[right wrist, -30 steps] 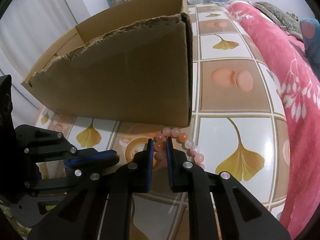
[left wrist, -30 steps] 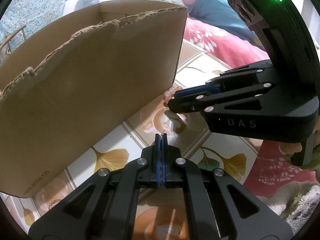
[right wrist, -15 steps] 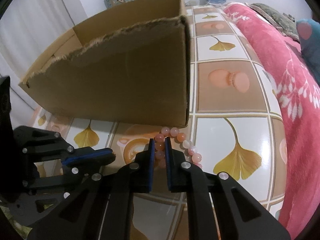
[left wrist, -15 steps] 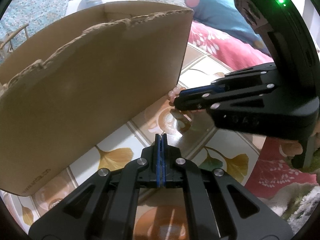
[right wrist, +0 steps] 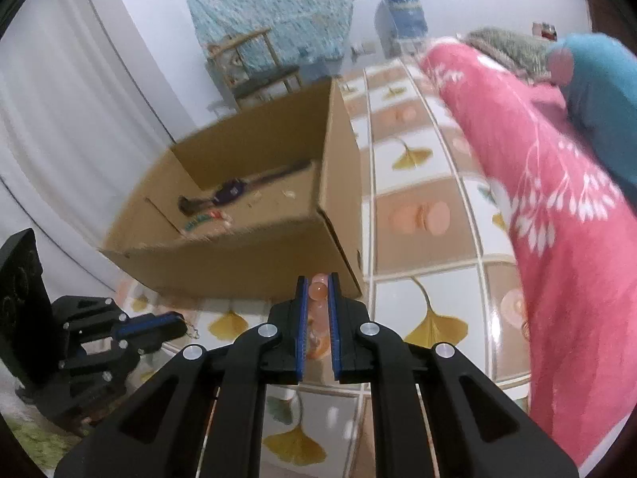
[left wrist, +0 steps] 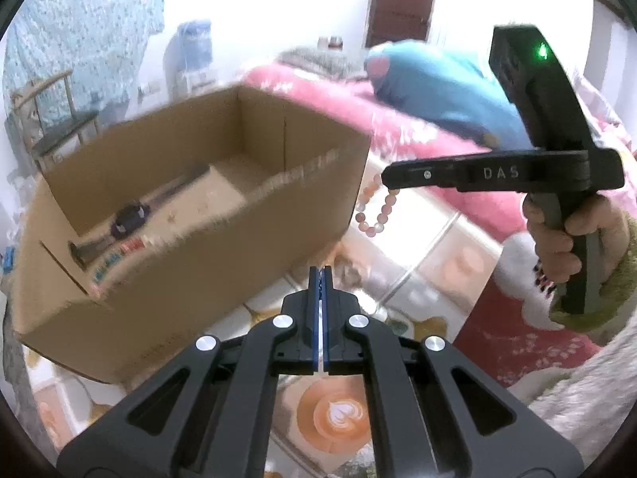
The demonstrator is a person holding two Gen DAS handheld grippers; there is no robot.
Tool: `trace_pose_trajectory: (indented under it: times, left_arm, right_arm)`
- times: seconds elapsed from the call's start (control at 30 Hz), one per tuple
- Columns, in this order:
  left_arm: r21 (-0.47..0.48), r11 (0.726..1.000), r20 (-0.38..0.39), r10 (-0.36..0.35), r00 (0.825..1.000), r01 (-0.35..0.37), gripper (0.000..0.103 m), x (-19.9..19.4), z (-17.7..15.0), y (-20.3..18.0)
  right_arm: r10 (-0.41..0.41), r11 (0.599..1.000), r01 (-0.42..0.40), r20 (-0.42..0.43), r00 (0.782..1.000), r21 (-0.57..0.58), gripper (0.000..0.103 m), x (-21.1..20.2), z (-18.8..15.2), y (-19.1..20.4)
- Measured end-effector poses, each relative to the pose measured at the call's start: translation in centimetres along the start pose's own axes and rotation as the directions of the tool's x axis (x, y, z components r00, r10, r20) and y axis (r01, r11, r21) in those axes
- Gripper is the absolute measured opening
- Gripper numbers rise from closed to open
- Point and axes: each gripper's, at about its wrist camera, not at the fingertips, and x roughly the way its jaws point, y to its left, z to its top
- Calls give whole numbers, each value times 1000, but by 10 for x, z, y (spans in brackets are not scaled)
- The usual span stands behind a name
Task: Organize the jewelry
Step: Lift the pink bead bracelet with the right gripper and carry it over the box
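Observation:
My right gripper [right wrist: 318, 281] is shut on a pink bead bracelet [right wrist: 319, 291] and holds it in the air. In the left wrist view the right gripper [left wrist: 385, 178] shows with the bracelet [left wrist: 376, 215] hanging from its tip, just right of the open cardboard box [left wrist: 191, 215]. The box [right wrist: 254, 215] holds a dark watch-like piece [left wrist: 129, 217] and small bits on its floor. My left gripper [left wrist: 321, 273] is shut, low in front of the box; a thin chain [right wrist: 194, 330] seems to dangle from its tip [right wrist: 181, 327].
The floor [right wrist: 414, 215] is tiled with ginkgo-leaf and coffee prints. A pink floral blanket [right wrist: 557, 215] on a bed runs along the right, with a blue cushion [left wrist: 438, 87] on it. A wooden chair [right wrist: 254, 67] and a water dispenser [right wrist: 402, 16] stand behind the box.
Both grippers have risen well above the floor. The right gripper lifted the bracelet off the tiles; it now hangs beside the box's upper right corner. The box interior has come into view.

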Motion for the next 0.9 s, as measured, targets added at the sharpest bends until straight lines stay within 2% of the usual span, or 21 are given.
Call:
trace_pose_trajectory:
  times: [0.17,0.3,0.4,0.53,0.67,0.8,0.9]
  left_arm:
    - [-11,1000,110,-21,994,22,1,-41,27,9]
    - [-5,1000,183,-22,983,24,0,-63,49,22]
    - [-22,1000,186,-12,983,16,0,-60,64,36]
    - [-90,994,108,-48,993,58,0,-25,83,67]
    - [-127,989,-16,-74,997,71,0,20,88,88]
    - [-158,985,-139,-85,987,63,1,59,85,106]
    - [-215,974,-196,-112,974,68,1,74,80,119]
  right_arm:
    - [49,998,-46,74,996,-38,10,-33,22,15]
    - [109,990,-95,144,984,-101,10,-52,49,31]
    - [140,982,-116,164,976,-149,10,-50,67,42]
    - [152,969,-124,119,981,-213,10,-21,90,52]
    - [136,963,-135,-11,991,-233,10,29,103,52]
    - [130,957,-161,-142,981,-240,10,71,107,49]
    - [120,955,-176,-232,965,-238,10,98,109,48]
